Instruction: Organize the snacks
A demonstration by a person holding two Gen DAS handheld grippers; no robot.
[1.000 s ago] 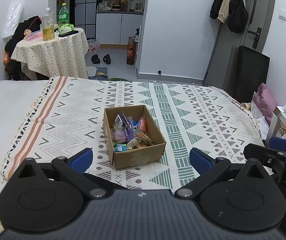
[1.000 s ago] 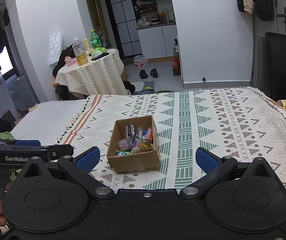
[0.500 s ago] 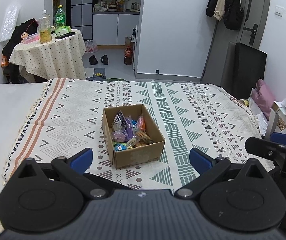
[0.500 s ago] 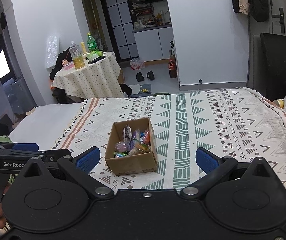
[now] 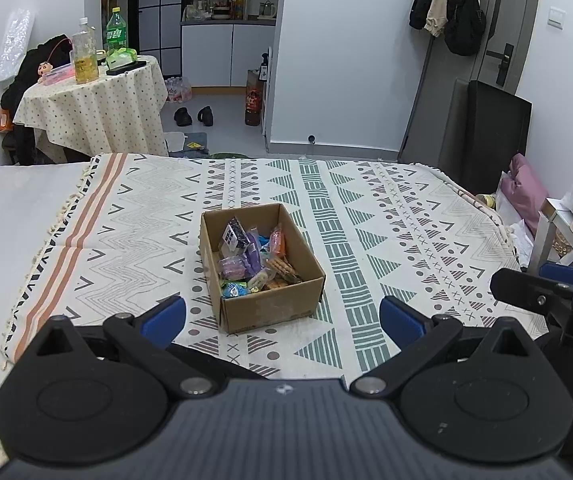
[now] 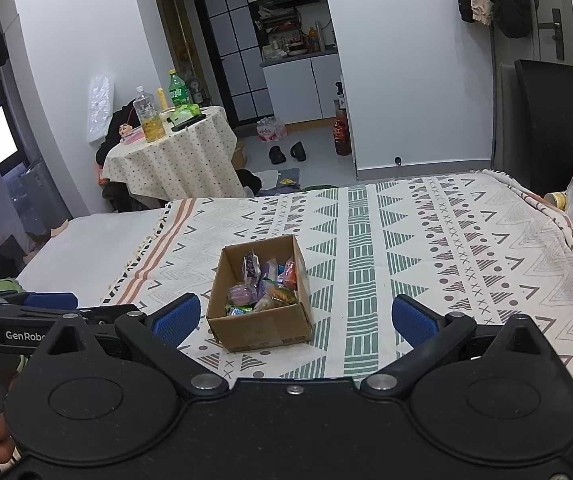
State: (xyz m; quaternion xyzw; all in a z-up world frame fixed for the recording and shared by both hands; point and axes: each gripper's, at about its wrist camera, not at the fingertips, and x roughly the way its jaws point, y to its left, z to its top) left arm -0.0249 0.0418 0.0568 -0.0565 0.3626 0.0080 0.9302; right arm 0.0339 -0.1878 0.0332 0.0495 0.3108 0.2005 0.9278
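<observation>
An open cardboard box (image 5: 270, 307) (image 6: 264, 330) sits on a patterned blanket (image 5: 386, 216) (image 6: 446, 248) spread over a bed. Several wrapped snacks (image 5: 252, 258) (image 6: 264, 284) lie inside it, purple, orange, green and blue. My left gripper (image 5: 282, 316) hovers open just short of the box, nothing between its blue pads. My right gripper (image 6: 296, 314) is open too, held back from the box. Each gripper shows at the edge of the other's view, the left one (image 6: 22, 312) held in a hand.
A round table (image 5: 90, 108) with bottles stands beyond the bed at the back left. A black panel (image 5: 486, 128) leans near the door. A white shelf (image 5: 566, 224) with a bag and a pink cushion (image 5: 524, 192) lie off the bed's right side.
Both grippers have drawn back and risen slightly, so the box looks a little farther and more of the room shows. Both stay open.
</observation>
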